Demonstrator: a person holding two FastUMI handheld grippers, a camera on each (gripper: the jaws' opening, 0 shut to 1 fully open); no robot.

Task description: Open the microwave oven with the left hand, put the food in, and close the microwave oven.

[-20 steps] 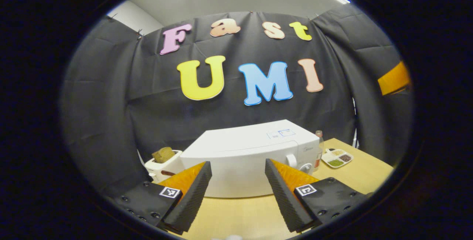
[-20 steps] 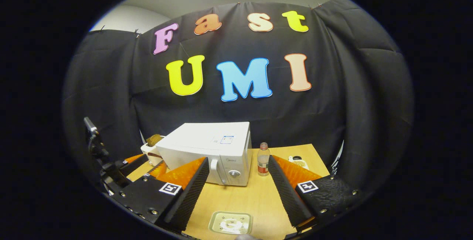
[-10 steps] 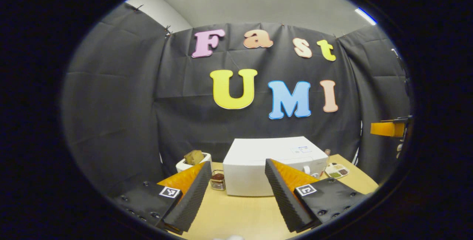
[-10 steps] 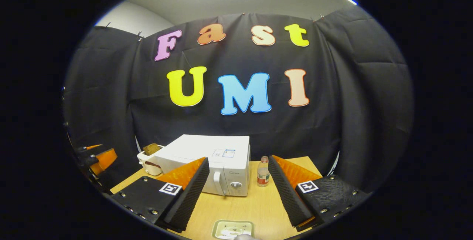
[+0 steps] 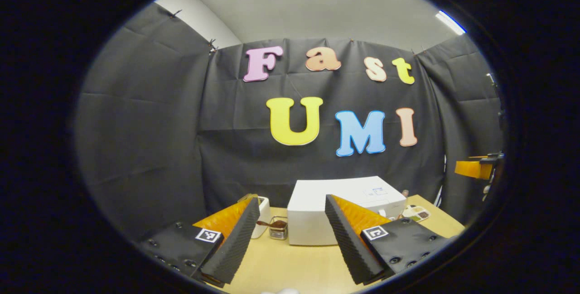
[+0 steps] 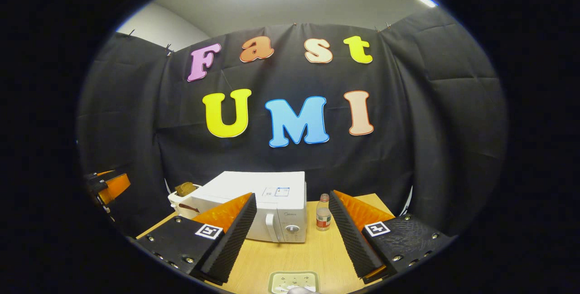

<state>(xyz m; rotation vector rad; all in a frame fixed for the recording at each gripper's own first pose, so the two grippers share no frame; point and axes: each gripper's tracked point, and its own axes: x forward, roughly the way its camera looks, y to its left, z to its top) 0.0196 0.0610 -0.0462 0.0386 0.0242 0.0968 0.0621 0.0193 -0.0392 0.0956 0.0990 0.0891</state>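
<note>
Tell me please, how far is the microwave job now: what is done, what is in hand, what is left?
Nothing looks done: the microwave door is shut. In hand, nothing either: the left gripper and the right gripper are both open, empty, and apart from the microwave. A tray with something pale, probably the food, sits on the table near the right gripper. Left: open the door, put the food in, close it.
</note>
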